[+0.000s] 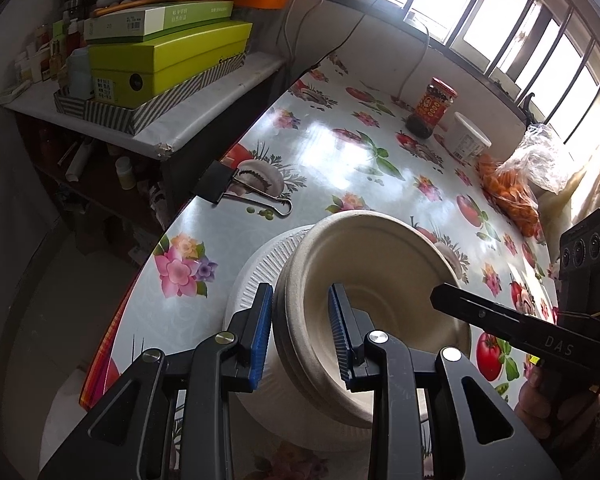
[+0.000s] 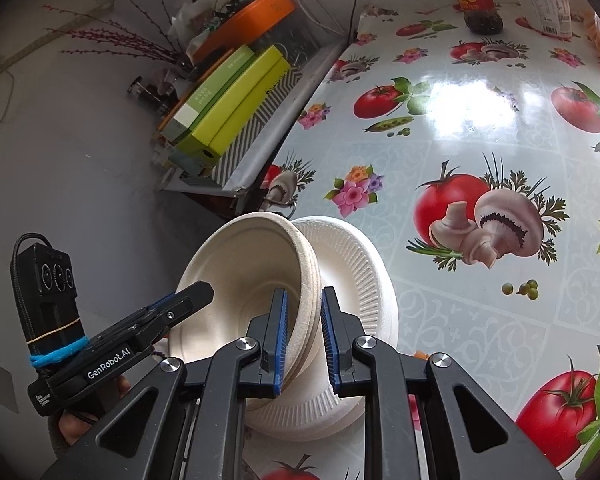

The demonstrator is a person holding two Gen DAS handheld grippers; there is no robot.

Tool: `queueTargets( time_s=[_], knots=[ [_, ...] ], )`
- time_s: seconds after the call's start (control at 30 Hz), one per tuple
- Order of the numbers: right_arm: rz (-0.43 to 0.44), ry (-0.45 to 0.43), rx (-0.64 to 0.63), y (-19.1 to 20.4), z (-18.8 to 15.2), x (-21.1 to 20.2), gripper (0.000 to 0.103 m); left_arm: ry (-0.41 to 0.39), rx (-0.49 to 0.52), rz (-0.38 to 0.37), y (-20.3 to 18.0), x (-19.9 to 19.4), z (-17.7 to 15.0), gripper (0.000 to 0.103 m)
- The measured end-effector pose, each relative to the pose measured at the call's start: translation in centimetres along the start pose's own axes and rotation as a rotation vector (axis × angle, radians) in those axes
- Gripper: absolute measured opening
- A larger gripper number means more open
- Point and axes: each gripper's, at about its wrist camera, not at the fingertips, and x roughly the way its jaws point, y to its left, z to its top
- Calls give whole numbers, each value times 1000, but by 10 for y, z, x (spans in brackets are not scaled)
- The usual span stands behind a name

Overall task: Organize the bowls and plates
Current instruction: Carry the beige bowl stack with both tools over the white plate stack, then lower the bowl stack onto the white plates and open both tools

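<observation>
Left wrist view: we see our left tool [image 1: 300, 332] clamped on the rim of the tilted beige pulp bowls [image 1: 364, 280], nested over white ribbed foam plates [image 1: 256, 276] on the floral surface [image 1: 340, 152]; the right tool [image 2: 303, 332] clamps the opposite rim; a black binder clip [image 1: 220, 180], a red-labelled sauce jar [image 1: 432, 108] and a white tub [image 1: 468, 136] stand well apart.

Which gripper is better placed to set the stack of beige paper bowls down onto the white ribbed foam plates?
Probably the left gripper: it clamps the beige paper bowls across all nested rims. The right gripper pinches the opposite rim, over the white ribbed foam plates.
</observation>
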Motion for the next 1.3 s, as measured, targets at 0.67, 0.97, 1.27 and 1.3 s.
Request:
queueTargets(
  time_s=[0.67,0.97,1.27,1.3],
  knots=[
    [-5,-19,-9,-2,2,0,18,4,1,-13,0,6,1,29],
    [-15,-37,-14,1,3,-1,32,1,4,-4,3,6,0,29],
    [-19,-47,-14,2,1,-3,43,-5,-9,-12,7,4,0,47],
    [-17,-53,-14,2,1,-4,46,-9,-10,-15,7,4,0,47]
  ],
)
